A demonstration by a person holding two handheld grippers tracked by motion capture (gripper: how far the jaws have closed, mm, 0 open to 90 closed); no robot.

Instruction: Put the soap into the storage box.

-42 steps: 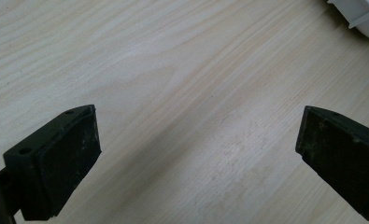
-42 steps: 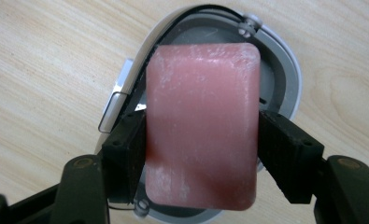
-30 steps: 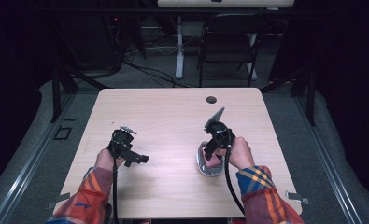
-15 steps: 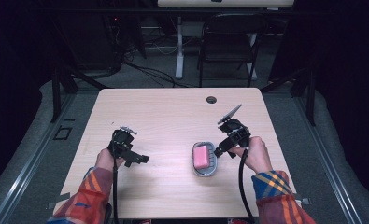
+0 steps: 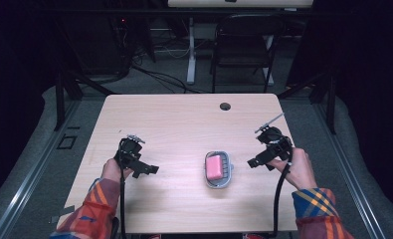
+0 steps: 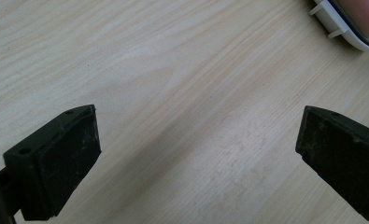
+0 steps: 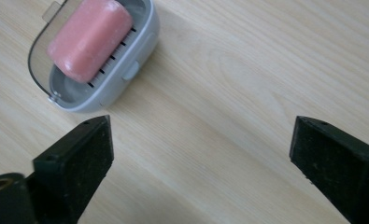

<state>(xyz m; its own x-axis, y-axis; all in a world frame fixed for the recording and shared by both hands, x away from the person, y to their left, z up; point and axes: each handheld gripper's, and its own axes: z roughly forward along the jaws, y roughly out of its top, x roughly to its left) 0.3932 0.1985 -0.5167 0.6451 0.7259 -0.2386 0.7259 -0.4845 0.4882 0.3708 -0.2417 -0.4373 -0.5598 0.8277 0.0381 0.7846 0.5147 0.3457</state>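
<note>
A pink soap bar (image 5: pixel 214 167) (image 7: pixel 91 39) lies in a grey soap dish (image 5: pixel 228 175) (image 7: pixel 140 44) on the wooden table, a little right of centre. My right gripper (image 5: pixel 253 163) (image 7: pixel 201 158) hovers to the right of the dish, apart from it; its jaws have just been opening and stand wide with only bare wood between them. My left gripper (image 5: pixel 151 171) (image 6: pixel 198 158) rests at the table's left side, open and empty. A corner of the dish (image 6: pixel 343 30) shows at the top right of the left gripper view.
The wooden table (image 5: pixel 174 124) has a round cable hole (image 5: pixel 225 106) near its far edge. A dark chair (image 5: pixel 244 45) and a white desk leg (image 5: pixel 190 50) stand behind the table. Grey carpet surrounds it.
My right gripper left the soap dish, moved right and up, and opened. The pink soap now lies uncovered in the dish. My left gripper stayed where it was.
</note>
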